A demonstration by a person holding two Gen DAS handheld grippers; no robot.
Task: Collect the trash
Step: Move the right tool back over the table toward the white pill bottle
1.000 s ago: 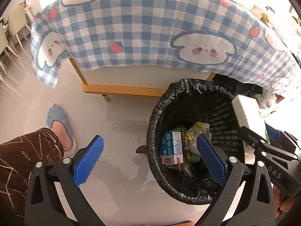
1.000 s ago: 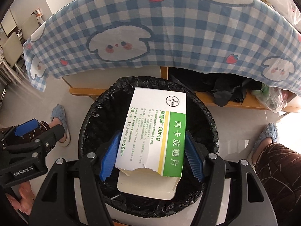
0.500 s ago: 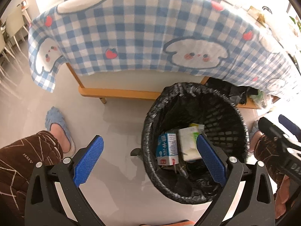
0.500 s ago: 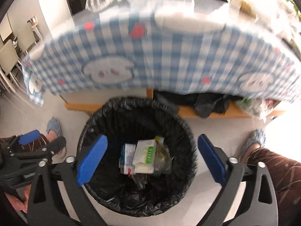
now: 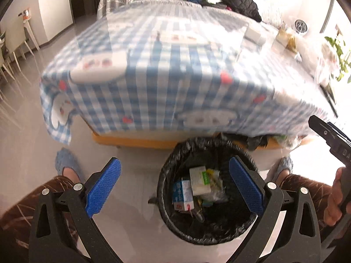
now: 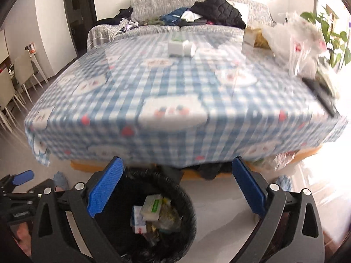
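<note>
A black-lined trash bin [image 5: 169, 188] [image 6: 188, 210] stands on the floor in front of the table. Inside it lie a white and green medicine box [image 5: 198, 180] [image 6: 151, 207], a blue and white carton [image 5: 183, 195] and other wrappers. My left gripper [image 5: 174, 186] hangs open above the bin's left rim with nothing between its fingers. My right gripper [image 6: 176, 188] is open and empty, above the bin and facing the table edge. On the tablecloth [image 6: 175, 92] sit a small white box [image 6: 176, 47], a yellowish box [image 6: 250, 36] and crumpled plastic bags [image 6: 302, 43].
The table carries a blue checked cloth with a wooden frame [image 5: 136, 141] under it. A person's slippered feet [image 5: 65, 164] and brown trouser legs flank the bin. Behind the table is a sofa with clothes [image 6: 217, 11]. Chairs [image 6: 13, 83] stand at the left, a plant [image 6: 333, 28] at the right.
The right gripper opened and the medicine box dropped into the bin. Both grippers then rose, so the tabletop came into view and the bin sank lower in both pictures.
</note>
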